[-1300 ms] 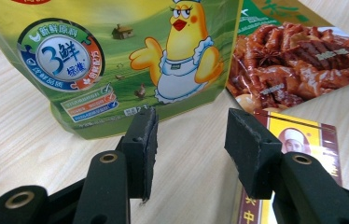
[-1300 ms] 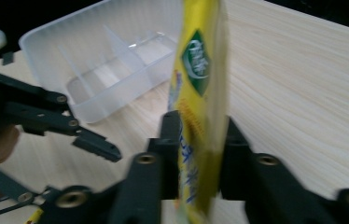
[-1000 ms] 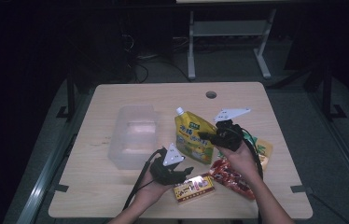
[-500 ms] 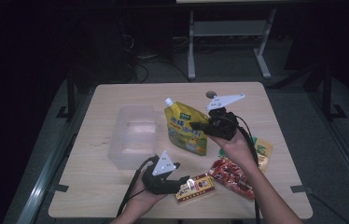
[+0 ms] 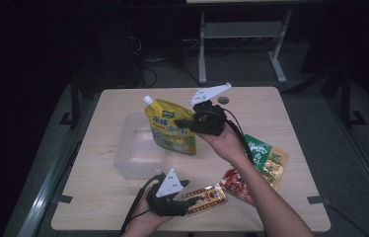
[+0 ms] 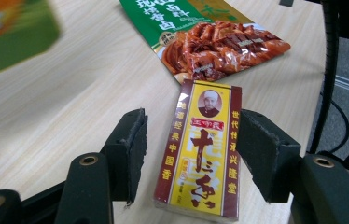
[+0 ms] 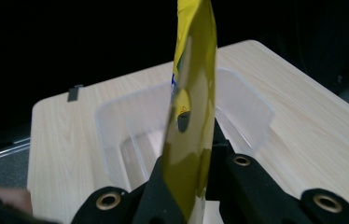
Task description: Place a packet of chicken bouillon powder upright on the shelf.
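Your right gripper (image 5: 185,122) is clamped on the edge of the yellow pouch (image 5: 171,127), held mid-frame above the clear bin (image 5: 134,163). Pinched that thinly, it may swing or slip and miss the bin. Your left gripper (image 6: 189,149) stands apart around the spice box (image 6: 200,149), lower centre; closing off-centre could skew it.

Pale matt wood-grain on the bench (image 5: 291,113). Glossy yellow plastic film on the spout pouch (image 5: 170,128); clear, faintly frosted plastic for the container (image 5: 133,158). Printed, slightly shiny cardboard on the spice box (image 6: 200,149). Shiny crinkled film on the snack packet (image 6: 219,46). Matt black rubbery pads on the jaws.
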Tool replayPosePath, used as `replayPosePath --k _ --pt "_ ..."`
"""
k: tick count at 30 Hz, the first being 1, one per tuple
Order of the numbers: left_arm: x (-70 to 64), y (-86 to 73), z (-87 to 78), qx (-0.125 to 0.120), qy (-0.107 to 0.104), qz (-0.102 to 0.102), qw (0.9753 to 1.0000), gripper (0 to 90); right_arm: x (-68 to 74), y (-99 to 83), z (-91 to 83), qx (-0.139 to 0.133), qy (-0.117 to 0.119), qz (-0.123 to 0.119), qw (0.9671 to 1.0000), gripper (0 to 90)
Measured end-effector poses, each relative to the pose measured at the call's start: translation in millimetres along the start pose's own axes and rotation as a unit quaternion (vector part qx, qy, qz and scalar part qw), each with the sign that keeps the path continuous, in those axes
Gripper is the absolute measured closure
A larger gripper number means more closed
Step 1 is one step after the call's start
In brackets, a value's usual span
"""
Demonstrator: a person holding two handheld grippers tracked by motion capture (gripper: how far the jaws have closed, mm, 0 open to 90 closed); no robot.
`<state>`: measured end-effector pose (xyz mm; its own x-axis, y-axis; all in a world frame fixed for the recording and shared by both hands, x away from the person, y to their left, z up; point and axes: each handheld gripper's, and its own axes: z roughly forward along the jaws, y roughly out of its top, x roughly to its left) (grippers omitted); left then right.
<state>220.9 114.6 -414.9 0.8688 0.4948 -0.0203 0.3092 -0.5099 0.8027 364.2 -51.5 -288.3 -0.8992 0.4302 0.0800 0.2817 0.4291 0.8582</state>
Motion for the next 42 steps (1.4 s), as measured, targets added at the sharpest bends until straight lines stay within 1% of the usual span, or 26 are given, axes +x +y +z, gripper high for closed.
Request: replayPosePath --k 1,3,4,5,7,11,13,14,16,17,19,21,23,26,31,32,34,35,38,42 --pt "0.2 -0.8 -0.5 0.003 -0.002 0.002 1.0000 42.0 1.5 2.9 4.8 -0.001 0.005 -0.001 1.0000 89.9" --pt "0.6 -2.7 -0.7 0.000 0.000 -0.002 1.0000 42.0 3.7 8.7 16.1 -0.002 0.013 -0.007 0.9999 89.9" --pt "1.2 -3.7 -1.1 0.000 0.000 -0.001 1.0000 42.0 4.7 10.5 19.7 -0.002 0.015 -0.007 0.9999 89.9" --pt "1.1 -4.3 -1.2 -0.001 -0.001 -0.003 1.0000 42.0 5.2 13.1 25.7 -0.001 0.017 -0.016 0.9997 89.9" --pt "1.6 -5.5 -1.9 0.000 0.000 -0.001 1.0000 41.9 7.2 16.7 33.7 -0.003 0.021 -0.018 0.9996 89.9" --pt "1.2 -7.4 -1.4 0.004 -0.001 -0.001 1.0000 41.7 10.9 22.0 50.4 0.000 0.030 -0.019 0.9994 89.9" --pt "2.3 -8.3 -0.8 0.008 0.000 0.006 1.0000 41.4 12.4 24.0 59.4 0.000 0.034 -0.019 0.9993 89.9" --pt "1.9 -8.8 -0.1 0.003 0.000 0.001 1.0000 41.4 13.2 24.7 62.0 0.000 0.036 -0.016 0.9992 89.9" --pt "2.1 -9.2 -0.2 0.002 0.000 0.001 1.0000 41.3 13.5 26.0 68.7 0.000 0.036 -0.020 0.9992 89.9" --pt "1.7 -9.2 0.0 -0.001 0.001 -0.002 1.0000 41.2 14.1 26.7 71.5 0.000 0.038 -0.016 0.9991 89.9" --pt "1.4 -9.0 -0.6 0.000 0.001 0.004 1.0000 41.1 14.4 27.4 77.9 -0.001 0.039 -0.017 0.9991 89.9" --pt "0.8 -9.0 -0.8 0.002 0.001 0.004 1.0000 41.1 14.6 27.4 82.9 -0.002 0.040 -0.015 0.9991 89.9" --pt "1.0 -9.1 -1.3 0.005 0.001 0.010 0.9999 41.1 14.9 27.0 86.7 -0.002 0.040 -0.015 0.9991 89.9" --pt "0.2 -9.7 -0.8 0.003 0.000 0.007 1.0000 41.0 15.7 25.6 92.4 0.001 0.043 -0.010 0.9990 89.9" --pt "-0.6 -9.8 -0.3 0.004 -0.001 0.009 1.0000 41.0 16.9 24.2 98.0 -0.006 0.045 0.001 0.9990 89.9" --pt "-0.7 -9.8 -0.5 0.005 -0.001 0.010 0.9999 41.1 17.2 23.9 98.9 -0.005 0.044 -0.001 0.9990 89.9" --pt "-1.8 -10.0 -0.2 0.000 -0.001 0.004 1.0000 41.1 17.9 23.4 100.9 -0.006 0.045 0.000 0.9990 89.9" --pt "-2.1 -10.0 -0.2 -0.001 -0.001 0.003 1.0000 41.1 18.8 22.8 101.9 -0.005 0.046 0.003 0.9989 89.9" --pt "-2.6 -10.0 0.0 -0.001 -0.002 0.005 1.0000 41.1 19.4 21.1 104.2 -0.005 0.044 0.001 0.9990 89.9" --pt "-1.6 -11.2 1.0 0.002 -0.002 0.002 1.0000 41.0 19.1 16.5 107.5 -0.005 0.045 0.010 0.9989 89.9"
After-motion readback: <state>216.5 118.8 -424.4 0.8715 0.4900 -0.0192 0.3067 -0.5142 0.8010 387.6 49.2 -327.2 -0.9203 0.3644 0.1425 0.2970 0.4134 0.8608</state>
